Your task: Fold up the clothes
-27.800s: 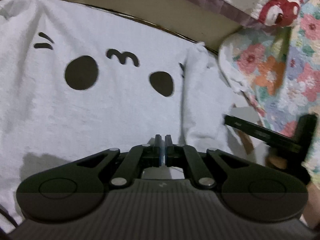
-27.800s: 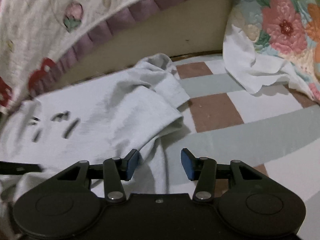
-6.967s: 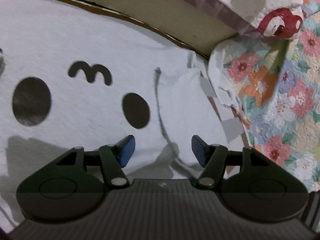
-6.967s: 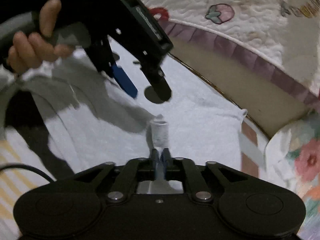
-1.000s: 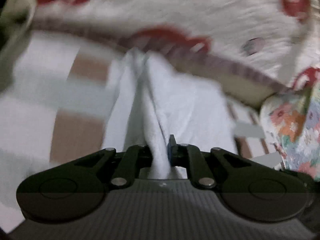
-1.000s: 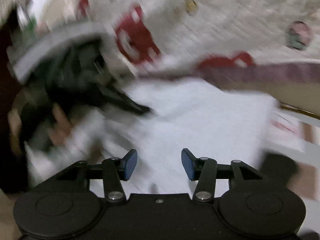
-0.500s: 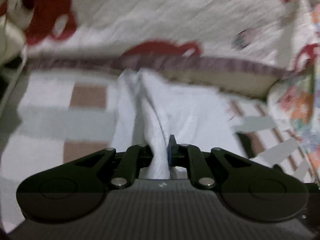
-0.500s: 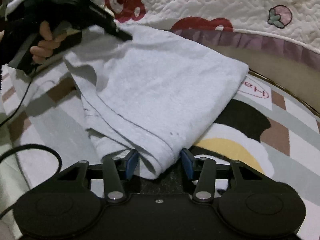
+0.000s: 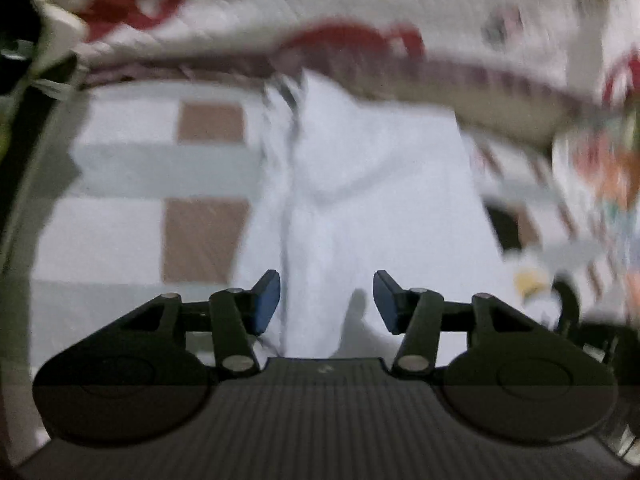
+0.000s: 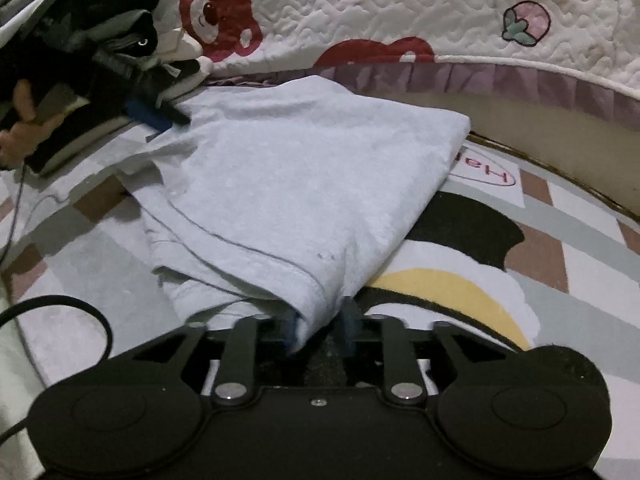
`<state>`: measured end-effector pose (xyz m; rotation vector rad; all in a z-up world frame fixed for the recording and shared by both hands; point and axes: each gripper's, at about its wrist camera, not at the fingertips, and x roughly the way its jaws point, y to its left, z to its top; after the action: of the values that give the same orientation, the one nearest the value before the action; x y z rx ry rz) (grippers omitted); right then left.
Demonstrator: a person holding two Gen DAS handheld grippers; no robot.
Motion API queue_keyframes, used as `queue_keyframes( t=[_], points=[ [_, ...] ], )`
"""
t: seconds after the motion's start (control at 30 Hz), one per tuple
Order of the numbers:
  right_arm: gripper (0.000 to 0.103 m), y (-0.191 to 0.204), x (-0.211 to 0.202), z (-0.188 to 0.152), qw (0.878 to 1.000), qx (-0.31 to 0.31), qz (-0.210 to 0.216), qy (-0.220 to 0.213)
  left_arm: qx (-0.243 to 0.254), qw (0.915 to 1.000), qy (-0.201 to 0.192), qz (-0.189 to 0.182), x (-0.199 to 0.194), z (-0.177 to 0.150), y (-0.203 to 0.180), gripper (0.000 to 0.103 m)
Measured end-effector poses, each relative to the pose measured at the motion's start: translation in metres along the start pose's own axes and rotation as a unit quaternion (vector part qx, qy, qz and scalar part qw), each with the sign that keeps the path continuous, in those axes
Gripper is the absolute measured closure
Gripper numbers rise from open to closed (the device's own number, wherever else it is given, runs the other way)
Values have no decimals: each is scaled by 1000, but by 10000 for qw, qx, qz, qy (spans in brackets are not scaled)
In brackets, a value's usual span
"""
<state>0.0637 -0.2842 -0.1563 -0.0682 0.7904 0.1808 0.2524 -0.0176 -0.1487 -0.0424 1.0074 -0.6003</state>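
My right gripper [image 10: 318,330] has its blue pads drawn close around the near corner of the white shirt [image 10: 296,184], pinching the hemmed edge that bunches between them. My left gripper [image 9: 327,300] is spread wide, its blue pads [image 9: 267,300] apart with nothing between them; it sits low over the shirt's near end, though the blur keeps me from telling whether it touches the cloth.

The shirt lies folded into a thick pad of several layers on the mat [image 10: 560,264], which is checked in grey, white and brown squares and carries a large black, white and yellow shape just beside the shirt's right edge. A white label with red lettering [image 10: 484,168] shows on the mat at the shirt's far right corner. Behind the shirt rises a white quilt [image 10: 400,8] with red bears and a strawberry, trimmed with a purple band. At the far left of the right view is a heap of dark and pale clothes [image 10: 100,20]. A black cable [image 10: 60,308] curves over the mat's near left corner.

From the right view I see my left hand [image 10: 20,128] wrapped around its gripper's handle at the shirt's far left corner, fingers curled.
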Motion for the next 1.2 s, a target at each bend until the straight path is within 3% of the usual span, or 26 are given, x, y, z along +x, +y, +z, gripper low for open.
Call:
queue_keyframes(
  t=[0.07, 0.1, 0.13, 0.17, 0.23, 0.37, 0.53, 0.67, 0.77, 0.93, 1.0, 1.1, 1.2],
  points=[
    [69, 0, 1, -1, 10000, -37, -19, -68, 120, 9998, 82, 168, 3, -4, 0, 57],
    [85, 0, 2, -1, 9999, -55, -28, -102, 180, 9994, 122, 252, 4, -6, 0, 77],
    [95, -1, 0, 0, 9999, -74, 41, -117, 240, 9990, 163, 336, 5, -7, 0, 86],
    [95, -1, -4, 2, 9998, -77, 14, -180, 300, 9985, 204, 420, 7, -9, 0, 87],
    [95, 2, -13, 4, 9995, -112, -140, -268, 417, 9971, 276, 575, 9, -13, 0, 89],
    [96, 8, -7, -3, 9992, -293, -254, -4, 572, 9956, 287, 686, 14, -14, -3, 87],
    [97, -3, -13, -12, 9992, -23, -365, 155, 916, 9920, 116, 860, 10, -14, -5, 84],
    [102, -22, -26, -22, 9957, 340, -794, 325, 818, 9846, 63, 1541, 4, -12, 8, 85],
    [96, -43, -40, -22, 9938, 946, -580, 117, 62, 9938, -8, 1108, -5, -8, 33, 83],
    [90, -41, -29, 3, 9922, 1197, -223, -275, -629, 9955, -542, 454, -12, -1, 41, 72],
    [77, -28, -19, 22, 9948, 943, 17, -375, -763, 9946, -700, 120, -13, 0, 37, 71],
    [69, -8, 2, 45, 9982, 411, 272, -350, -704, 9948, -668, -314, -8, 0, 24, 69],
    [68, 7, 26, 56, 9996, -65, 242, -96, -475, 9982, -323, -181, 5, -2, 14, 68]
  ],
)
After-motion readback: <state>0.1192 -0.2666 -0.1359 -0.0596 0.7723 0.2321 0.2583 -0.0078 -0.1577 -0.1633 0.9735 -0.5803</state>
